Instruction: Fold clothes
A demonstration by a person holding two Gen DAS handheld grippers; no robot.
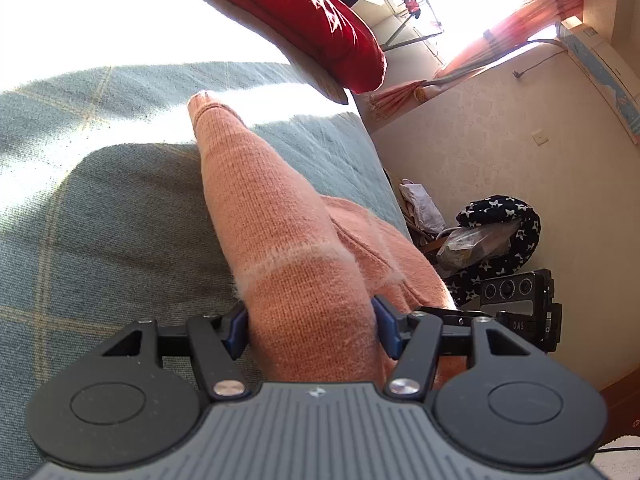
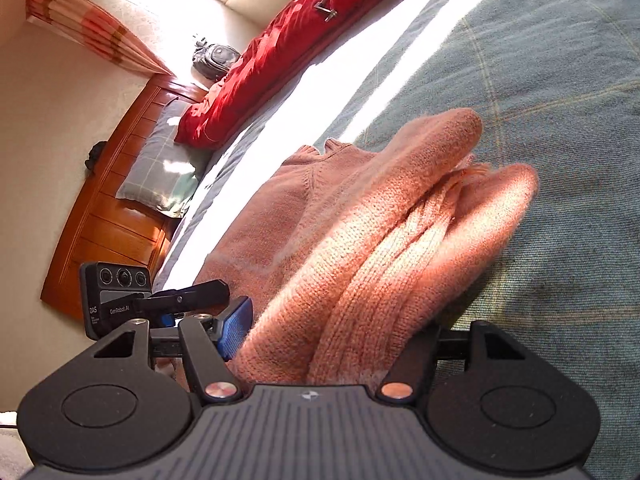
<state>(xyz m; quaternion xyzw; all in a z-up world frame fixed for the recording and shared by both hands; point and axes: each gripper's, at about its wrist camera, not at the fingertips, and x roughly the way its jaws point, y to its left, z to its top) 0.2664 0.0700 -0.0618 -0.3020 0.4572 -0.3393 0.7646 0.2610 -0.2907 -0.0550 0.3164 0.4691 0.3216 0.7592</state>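
the sweater point(image 1: 280, 216), a peach knit, lies on the bed point(image 1: 100, 220), over a grey-green checked cover. in the left wrist view it runs from the bottom centre up to a narrow end at mid-frame, and that end is partly washed out by a band of sunlight.

the left gripper point(image 1: 310, 326) has a thick roll of the knit between its blue pads point(image 1: 236, 332); both pads press against the wool, so it is gripping the sweater. how much cloth lies under the gripper body is hidden.

in the right wrist view the sweater point(image 2: 360, 232) fills the centre, bunched in folds, with its collar toward the upper left of the heap. the right gripper point(image 2: 320, 338) has a gathered bundle of it between its fingers. only the left blue pad point(image 2: 236, 330) shows, against the knit; the right one is buried under the wool, yet the cloth is clamped.

the other gripper's camera block sits at the left edge there, partly cut off.

a red quilt point(image 2: 280, 48) lies along the top, its far end out of frame. the upper left of the left view is blown out white.
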